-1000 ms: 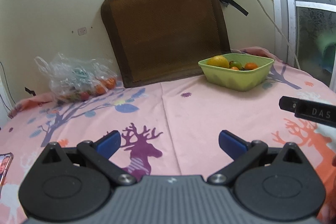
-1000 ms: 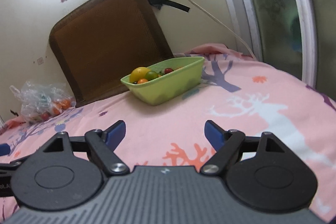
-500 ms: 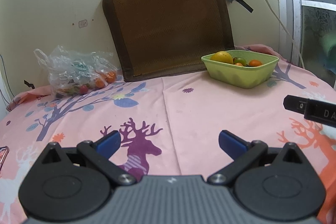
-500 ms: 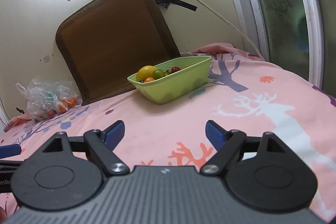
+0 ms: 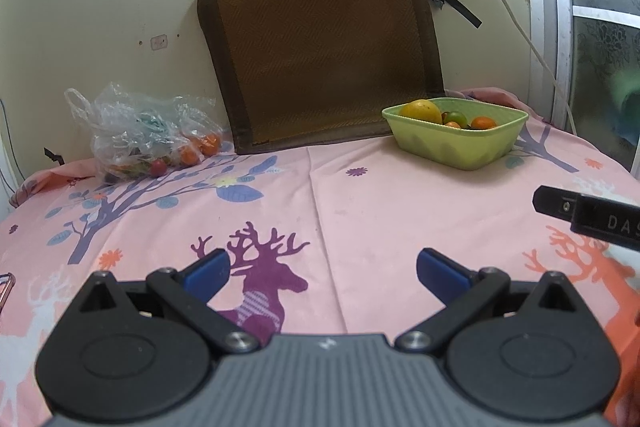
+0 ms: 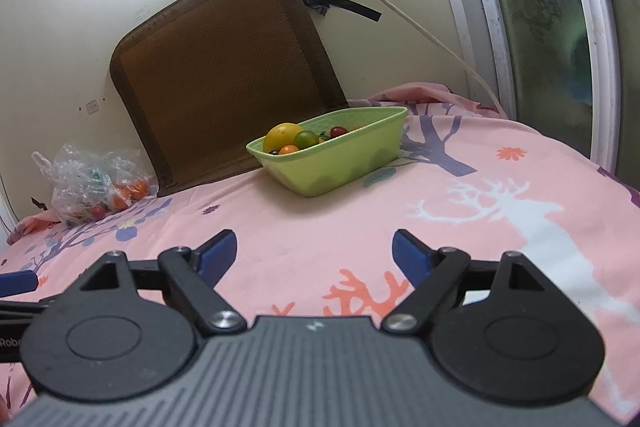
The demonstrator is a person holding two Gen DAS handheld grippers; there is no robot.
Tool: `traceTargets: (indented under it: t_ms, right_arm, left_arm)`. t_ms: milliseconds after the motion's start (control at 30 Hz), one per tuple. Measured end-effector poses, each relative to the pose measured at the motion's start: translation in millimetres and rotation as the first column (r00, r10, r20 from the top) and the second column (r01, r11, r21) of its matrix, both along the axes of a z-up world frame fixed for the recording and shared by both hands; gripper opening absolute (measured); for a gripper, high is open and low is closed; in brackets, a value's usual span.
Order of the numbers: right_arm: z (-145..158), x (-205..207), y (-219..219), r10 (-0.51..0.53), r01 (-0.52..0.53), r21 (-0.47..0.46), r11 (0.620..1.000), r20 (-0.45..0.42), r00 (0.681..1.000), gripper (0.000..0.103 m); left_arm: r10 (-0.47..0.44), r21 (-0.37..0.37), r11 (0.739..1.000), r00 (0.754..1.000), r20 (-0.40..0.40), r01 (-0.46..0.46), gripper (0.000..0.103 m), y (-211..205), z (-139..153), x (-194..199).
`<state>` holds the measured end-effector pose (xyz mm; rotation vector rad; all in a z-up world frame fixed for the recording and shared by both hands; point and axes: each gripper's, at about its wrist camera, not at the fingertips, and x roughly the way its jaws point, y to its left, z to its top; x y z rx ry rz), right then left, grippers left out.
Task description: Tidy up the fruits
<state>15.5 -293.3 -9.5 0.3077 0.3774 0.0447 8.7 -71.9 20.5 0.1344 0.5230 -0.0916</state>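
**Two cut-off markings, both on gripper bodies**

In the left wrist view, the black bar of the right gripper (image 5: 592,221) enters from the right edge and carries pale capital letters "DAS", cut off by the frame. In the right wrist view, the black body of the left gripper (image 6: 12,341) at the lower left edge shows white letters "Robo", also cut off. A small logo mark on each near grey housing is unreadable.

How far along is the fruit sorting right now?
Partly done. The green bowl already holds several fruits, including a yellow one. Nothing is in hand: the left gripper and right gripper are both open and empty. The plastic bag by the wall still holds fruit.
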Motion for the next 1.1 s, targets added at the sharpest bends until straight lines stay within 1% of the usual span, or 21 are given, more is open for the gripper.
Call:
traceTargets:
  t_ms: [300,500,633,800,1100]
  right_arm:
    - [0,-2,1,0.001,-0.001,0.004,1.000,0.004,1.000,0.088]
    - [0,-2,1,0.000,0.000,0.004,1.000,0.005,1.000,0.089]
    - [1,-2,2,0.003,-0.003,0.001,1.000,0.002,1.000,0.089]
    - [1,-1,2,0.003,-0.003,0.003,1.000,0.003,1.000,0.089]
    - [1,-1,1,0.007,-0.007,0.003,1.000,0.006,1.000,0.089]
  left_arm:
    - [0.002,-0.007,1.000,1.000,-0.004,-0.002,0.103,0,1,-1]
    - [0.012,-0.021,1.000,0.997,-0.074,-0.014,0.103,3,-5,4]
    - [0.020,-0.029,0.999,0.996,-0.088,-0.023,0.103,5,-6,5]
    - [0.029,-0.018,0.999,0.993,-0.113,-0.031,0.103,3,-9,9]
    - [0.039,-0.002,0.999,0.993,-0.109,-0.039,0.103,1,-9,7]
